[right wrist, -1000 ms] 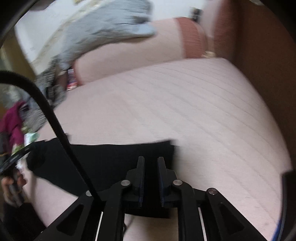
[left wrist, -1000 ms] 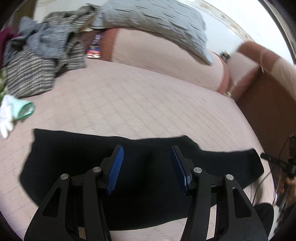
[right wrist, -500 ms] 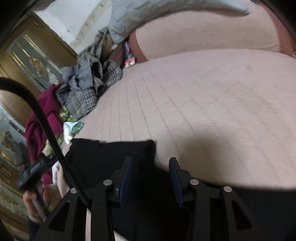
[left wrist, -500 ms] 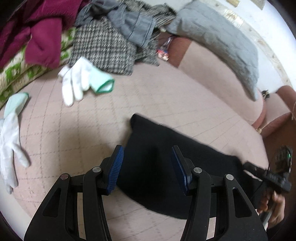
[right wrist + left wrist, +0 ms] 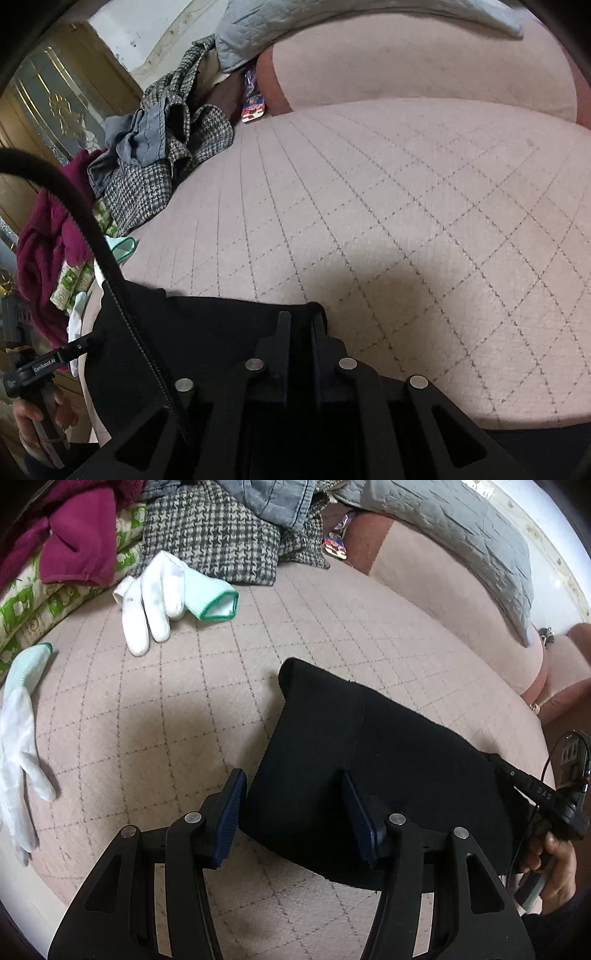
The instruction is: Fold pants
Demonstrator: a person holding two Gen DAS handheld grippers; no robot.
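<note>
Black fabric pants [image 5: 373, 771] lay flat on the pink quilted bed [image 5: 155, 716].
The left tool [image 5: 293, 814] hovered released, straddling the pants' near edge; the right tool [image 5: 298, 325] was clenched on the pants' corner ahead of it.

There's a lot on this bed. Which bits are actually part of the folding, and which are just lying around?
Part of the job: black pants, left gripper, right gripper.

Just lying about: white gloves, checked coat, maroon garment, grey quilt.
</note>
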